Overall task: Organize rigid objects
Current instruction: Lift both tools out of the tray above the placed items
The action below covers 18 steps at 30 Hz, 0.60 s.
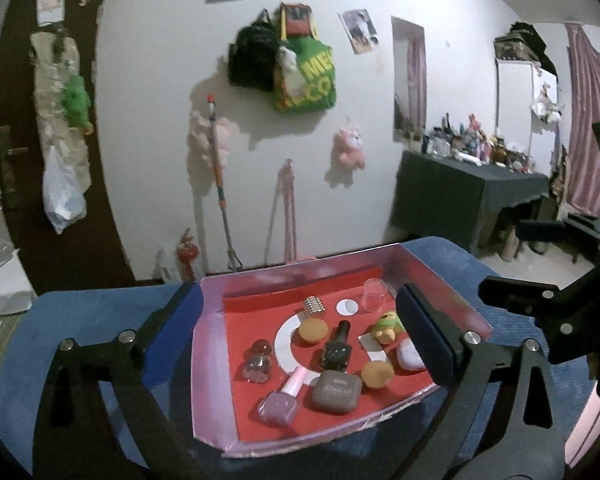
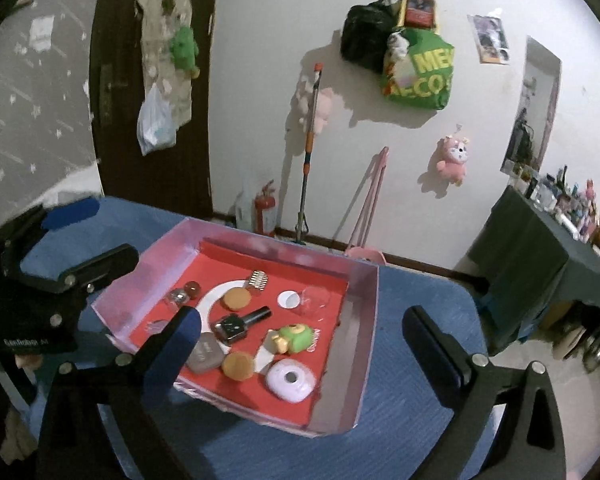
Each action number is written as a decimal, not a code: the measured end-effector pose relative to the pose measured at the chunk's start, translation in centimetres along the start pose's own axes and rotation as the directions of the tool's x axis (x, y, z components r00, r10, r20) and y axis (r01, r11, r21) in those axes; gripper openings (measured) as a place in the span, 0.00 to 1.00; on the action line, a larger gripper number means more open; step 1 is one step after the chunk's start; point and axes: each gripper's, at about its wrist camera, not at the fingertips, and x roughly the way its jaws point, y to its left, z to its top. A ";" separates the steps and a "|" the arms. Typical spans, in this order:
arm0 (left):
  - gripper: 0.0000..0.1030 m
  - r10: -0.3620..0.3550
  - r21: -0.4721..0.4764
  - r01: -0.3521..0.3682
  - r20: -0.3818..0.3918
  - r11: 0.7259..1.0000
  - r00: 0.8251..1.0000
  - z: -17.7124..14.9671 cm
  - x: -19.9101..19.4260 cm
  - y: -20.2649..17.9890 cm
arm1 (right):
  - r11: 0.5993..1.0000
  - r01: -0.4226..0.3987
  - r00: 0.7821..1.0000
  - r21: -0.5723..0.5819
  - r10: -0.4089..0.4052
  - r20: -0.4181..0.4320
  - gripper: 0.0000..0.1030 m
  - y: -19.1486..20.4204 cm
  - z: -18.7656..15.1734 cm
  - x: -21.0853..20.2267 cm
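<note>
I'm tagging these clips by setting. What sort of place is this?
Likely a lived-in bedroom: plush toys and bags hang on the wall, and a dresser is crowded with bottles.

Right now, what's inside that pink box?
The pink box holds two nail polish bottles, a clear cup, a green toy and orange discs. The right gripper's finger hides part.
</note>
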 end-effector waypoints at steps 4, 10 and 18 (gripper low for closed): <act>0.96 0.030 -0.025 -0.030 -0.008 0.999 1.000 -2.4 0.3 -0.1 | 0.999 -0.001 0.999 0.046 -0.001 0.032 1.00 0.5 -2.2 -0.1; 0.96 0.074 -0.040 -0.076 -0.060 0.996 0.995 -5.4 3.0 -0.3 | 0.996 0.071 0.995 0.046 -0.074 0.073 1.00 1.4 -5.3 2.1; 0.96 0.122 -0.049 -0.127 -0.097 0.991 0.988 -6.6 6.6 0.2 | 0.995 0.071 0.995 0.074 -0.076 0.061 1.00 0.8 -6.3 6.7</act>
